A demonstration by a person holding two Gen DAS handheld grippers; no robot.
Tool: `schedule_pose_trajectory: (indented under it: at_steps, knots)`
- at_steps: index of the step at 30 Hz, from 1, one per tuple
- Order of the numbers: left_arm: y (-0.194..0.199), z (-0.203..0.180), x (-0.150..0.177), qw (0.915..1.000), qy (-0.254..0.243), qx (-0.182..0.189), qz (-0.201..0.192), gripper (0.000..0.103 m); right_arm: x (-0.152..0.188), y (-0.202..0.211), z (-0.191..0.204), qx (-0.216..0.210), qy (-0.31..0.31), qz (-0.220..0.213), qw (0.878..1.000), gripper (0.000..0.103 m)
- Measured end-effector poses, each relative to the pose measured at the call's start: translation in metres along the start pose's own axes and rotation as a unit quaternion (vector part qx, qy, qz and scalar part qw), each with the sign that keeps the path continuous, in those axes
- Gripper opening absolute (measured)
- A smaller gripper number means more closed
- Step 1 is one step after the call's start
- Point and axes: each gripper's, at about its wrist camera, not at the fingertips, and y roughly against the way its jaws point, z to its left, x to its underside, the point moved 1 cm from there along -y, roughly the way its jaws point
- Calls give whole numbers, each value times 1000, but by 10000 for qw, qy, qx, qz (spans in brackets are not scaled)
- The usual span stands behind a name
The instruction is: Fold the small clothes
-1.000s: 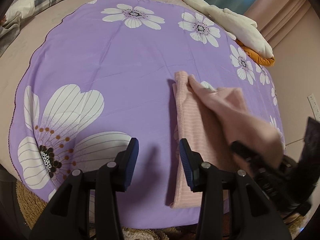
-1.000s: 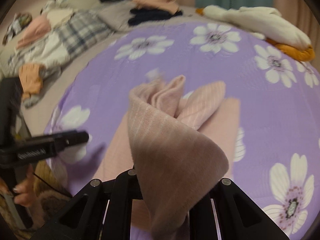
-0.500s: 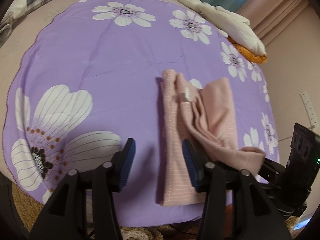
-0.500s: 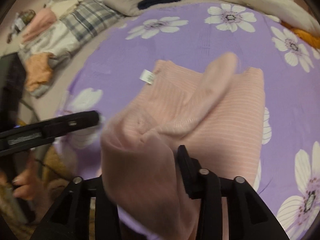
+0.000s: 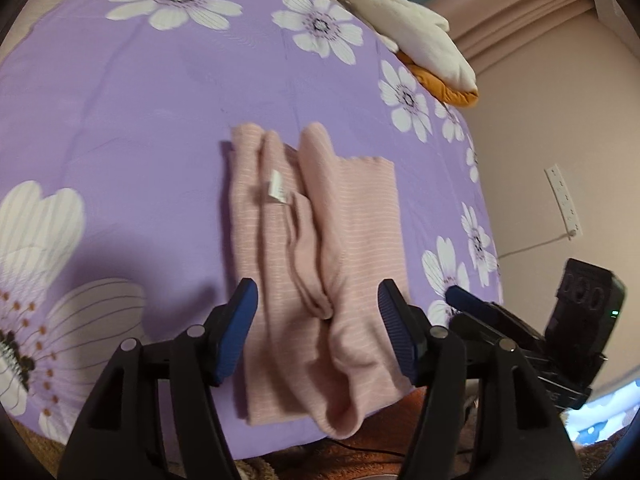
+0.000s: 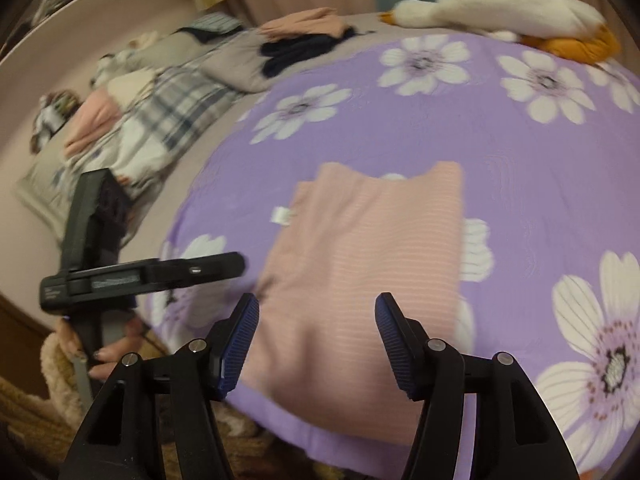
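One pink striped garment [image 5: 320, 248] lying folded near the front edge of the purple flowered sheet [image 5: 140, 128] on the bed. Seen from the left wrist: soft bumpy folds down the garment's middle, a small white tag [image 5: 277, 187] on top, and one rolled end hanging just past the sheet's front edge. Seen from the right wrist: same garment [image 6: 372, 264] looking flat and blurry, with a pile of other clothes [image 6: 152, 112] far behind the sheet and a hand [image 6: 112, 356] holding the left gripper's handle, none of that in the left view. White plush duck [image 6: 512, 4] at the sheet's far edge.

Left gripper [image 5: 318, 332] let go, jaws just opening wider, nothing pinched. Right gripper [image 6: 316, 344] also let go, jaws just opening; a second ago clamped on a lifted pink flap, now dropped flat onto the garment.
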Motion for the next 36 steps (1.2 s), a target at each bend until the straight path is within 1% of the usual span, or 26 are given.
schedule_pose_trajectory:
  at_steps: [3,5,6,11,12,13,14,15,16,17,18,21,24,26,27,28,31,35,36]
  knots:
    - [-12,-6,-3,9998,-117,-56,154,62,6,-9,-8,278,-109,120,9995,60]
    - [-20,-9,-5,9994,-179,-130,257,62,9,-15,-13,407,-125,172,9989,56]
    - [-23,-10,-6,9992,-204,-167,307,62,11,-19,-15,466,-156,242,9985,51]
    - [-41,-15,-9,9976,-377,-385,434,60,18,-32,-24,556,-317,469,9968,50]
    - [-44,-16,-9,9974,-402,-405,432,58,18,-33,-25,561,-330,480,9967,50]
    - [-46,-16,-10,9972,-425,-455,418,50,19,-33,-26,552,-347,484,9967,50]
    - [-49,-16,-9,9966,-458,-562,398,43,19,-32,-27,546,-360,486,9967,50]
    - [-51,-16,-9,9957,-495,-692,363,29,18,-32,-27,540,-379,489,9966,50]
    - [-52,-15,-9,9947,-522,-818,334,24,19,-32,-28,537,-391,487,9966,50]
    - [-53,-13,-9,9943,-519,-869,328,22,18,-32,-28,531,-403,482,9966,50]
    - [-52,-12,-9,9946,-492,-866,305,14,19,-31,-29,528,-413,482,9966,50]
    - [-37,-17,-9,9953,-501,-822,62,12,17,-27,-29,572,-436,472,9963,50]
    - [-21,-22,-10,9939,-606,-909,-178,12,15,-21,-29,563,-428,375,9968,50]
    - [-17,-21,-10,9920,-701,-1030,-219,12,13,-18,-27,549,-398,326,9972,50]
    - [-18,-17,-10,9916,-688,-1073,-223,12,13,-18,-27,554,-390,316,9972,50]
    - [-21,-11,-9,9911,-667,-1140,-146,12,13,-19,-28,550,-390,322,9972,50]
    - [-31,6,-5,9899,-503,-1327,2,13,14,-27,-30,585,-444,457,9963,50]
    - [-38,16,-2,9914,-440,-1233,34,19,16,-36,-34,618,-541,605,9948,50]
    - [-38,17,-2,9915,-425,-1225,33,23,16,-37,-35,623,-576,629,9944,50]
